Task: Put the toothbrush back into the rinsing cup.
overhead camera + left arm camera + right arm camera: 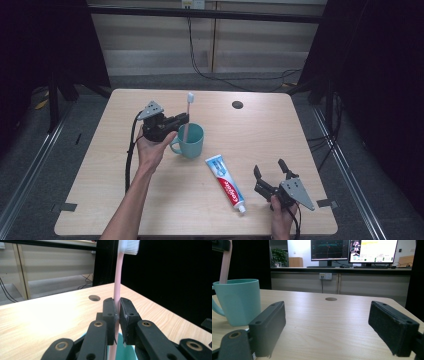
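Left gripper (184, 119) clamps a pink toothbrush (188, 111) upright in a teal mug (191, 140).
Toothpaste (226, 184) lies on the table (260, 130) just right of the mug; beyond it, the right gripper (270, 171) rests, jaws spread, empty.

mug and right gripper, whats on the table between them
The toothpaste tube lies between the mug and the right gripper, seen in the high view.
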The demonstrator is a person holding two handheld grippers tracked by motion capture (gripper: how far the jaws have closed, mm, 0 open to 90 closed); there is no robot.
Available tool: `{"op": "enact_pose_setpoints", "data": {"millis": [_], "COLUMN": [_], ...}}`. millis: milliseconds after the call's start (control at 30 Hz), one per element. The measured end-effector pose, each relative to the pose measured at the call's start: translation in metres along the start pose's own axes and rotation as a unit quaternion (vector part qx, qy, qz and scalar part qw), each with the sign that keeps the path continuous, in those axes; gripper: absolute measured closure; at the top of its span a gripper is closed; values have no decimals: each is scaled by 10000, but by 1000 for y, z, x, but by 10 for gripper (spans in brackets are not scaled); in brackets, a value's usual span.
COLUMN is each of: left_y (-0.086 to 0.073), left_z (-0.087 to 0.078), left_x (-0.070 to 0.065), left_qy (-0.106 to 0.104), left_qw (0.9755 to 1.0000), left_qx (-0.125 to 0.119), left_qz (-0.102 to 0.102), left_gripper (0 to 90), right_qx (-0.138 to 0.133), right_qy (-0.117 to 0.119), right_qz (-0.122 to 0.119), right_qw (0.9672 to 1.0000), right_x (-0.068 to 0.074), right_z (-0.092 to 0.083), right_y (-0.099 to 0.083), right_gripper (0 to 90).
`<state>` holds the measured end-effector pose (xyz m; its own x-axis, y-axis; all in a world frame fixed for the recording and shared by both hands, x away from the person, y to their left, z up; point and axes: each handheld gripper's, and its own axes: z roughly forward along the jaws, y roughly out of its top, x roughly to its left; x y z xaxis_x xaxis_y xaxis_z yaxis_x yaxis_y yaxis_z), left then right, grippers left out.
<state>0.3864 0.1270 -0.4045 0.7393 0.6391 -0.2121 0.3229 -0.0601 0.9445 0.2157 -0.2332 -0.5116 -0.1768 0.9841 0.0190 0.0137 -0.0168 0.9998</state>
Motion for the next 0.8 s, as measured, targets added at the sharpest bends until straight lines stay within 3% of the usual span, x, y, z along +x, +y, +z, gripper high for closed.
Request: {"op": "enact_pose_setpoints", "data": {"millis": [367, 800], "left_y": [-11, -10], "left_z": [9, 1], "left_x": [-4, -2], "left_qy": [-22, -76], "left_qw": [9999, 9999], "left_qx": [116, 60], "left_qz": [25, 57], "left_gripper": [831, 784], "right_qx": [-1, -4], "right_qy": [-2, 0], "right_qz": [1, -4], "right_qw": [10000, 10000], "right_x": [0, 0], "right_z": [0, 0], "right_y": [0, 0], "right_gripper": [135, 136]}}
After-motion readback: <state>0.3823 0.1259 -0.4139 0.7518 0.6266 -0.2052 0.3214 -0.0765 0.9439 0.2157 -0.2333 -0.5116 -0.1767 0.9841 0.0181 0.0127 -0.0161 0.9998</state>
